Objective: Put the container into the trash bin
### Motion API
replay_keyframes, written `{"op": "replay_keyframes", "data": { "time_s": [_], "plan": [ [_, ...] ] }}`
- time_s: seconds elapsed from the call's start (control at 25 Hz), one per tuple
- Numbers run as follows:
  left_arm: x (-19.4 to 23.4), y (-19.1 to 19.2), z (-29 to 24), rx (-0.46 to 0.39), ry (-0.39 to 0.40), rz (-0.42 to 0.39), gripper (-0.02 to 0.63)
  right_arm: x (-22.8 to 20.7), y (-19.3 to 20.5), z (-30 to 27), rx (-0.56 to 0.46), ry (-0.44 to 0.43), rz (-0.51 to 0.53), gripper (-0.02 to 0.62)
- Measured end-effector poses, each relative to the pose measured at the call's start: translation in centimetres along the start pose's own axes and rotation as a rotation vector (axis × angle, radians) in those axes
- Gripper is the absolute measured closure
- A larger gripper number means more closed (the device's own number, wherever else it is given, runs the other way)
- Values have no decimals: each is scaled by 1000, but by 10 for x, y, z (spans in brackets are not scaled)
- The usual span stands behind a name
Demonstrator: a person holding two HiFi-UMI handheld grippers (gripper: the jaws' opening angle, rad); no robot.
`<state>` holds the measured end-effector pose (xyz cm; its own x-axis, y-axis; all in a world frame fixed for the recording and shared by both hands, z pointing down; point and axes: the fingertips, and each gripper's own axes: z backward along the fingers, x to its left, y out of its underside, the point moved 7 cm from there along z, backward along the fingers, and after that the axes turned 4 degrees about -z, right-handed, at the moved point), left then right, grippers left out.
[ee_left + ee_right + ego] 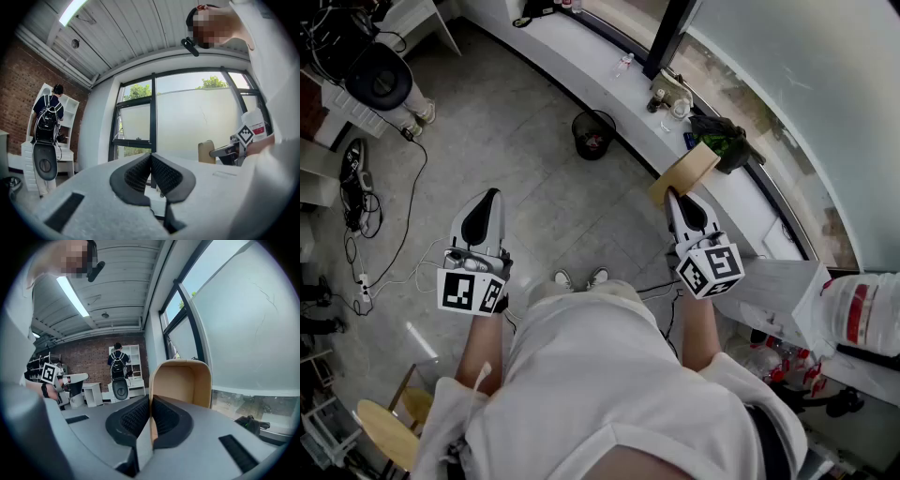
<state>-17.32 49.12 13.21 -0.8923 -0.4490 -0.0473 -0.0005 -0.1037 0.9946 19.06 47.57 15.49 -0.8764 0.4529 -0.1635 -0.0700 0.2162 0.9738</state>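
Container (180,383) wall pinched in right tongs (150,399); left tongs (151,157) pressed together, empty.

No words or numbers can be read; the red label (860,312) on the white jug (834,302) at 3 o'clock is too small to make out

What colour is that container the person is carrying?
The container is light brown, like cardboard; it shows best in the right gripper view.
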Motion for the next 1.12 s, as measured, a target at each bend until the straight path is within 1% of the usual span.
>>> {"op": "replay_keyframes", "data": {
  "time_s": [0.2,0.48,0.6,0.72,0.92,1.12],
  "plan": [
    [-2,-1,1,12,1,4,589,-3,-4,0,0,7,12,581],
    [-7,0,-4,17,-17,10,589,-9,-2,-4,13,-19,15,581],
    [-16,-1,-10,11,-15,7,589,-18,-1,0,5,-46,-7,578],
    [-25,0,-13,12,-14,-6,589,-30,2,3,-3,-53,-21,578],
    [-32,10,-15,46,-27,-6,589,-47,11,0,-7,-49,-52,578],
    [-26,21,-27,77,-32,4,589,-55,25,-15,39,-59,-80,578]
  ]
}}
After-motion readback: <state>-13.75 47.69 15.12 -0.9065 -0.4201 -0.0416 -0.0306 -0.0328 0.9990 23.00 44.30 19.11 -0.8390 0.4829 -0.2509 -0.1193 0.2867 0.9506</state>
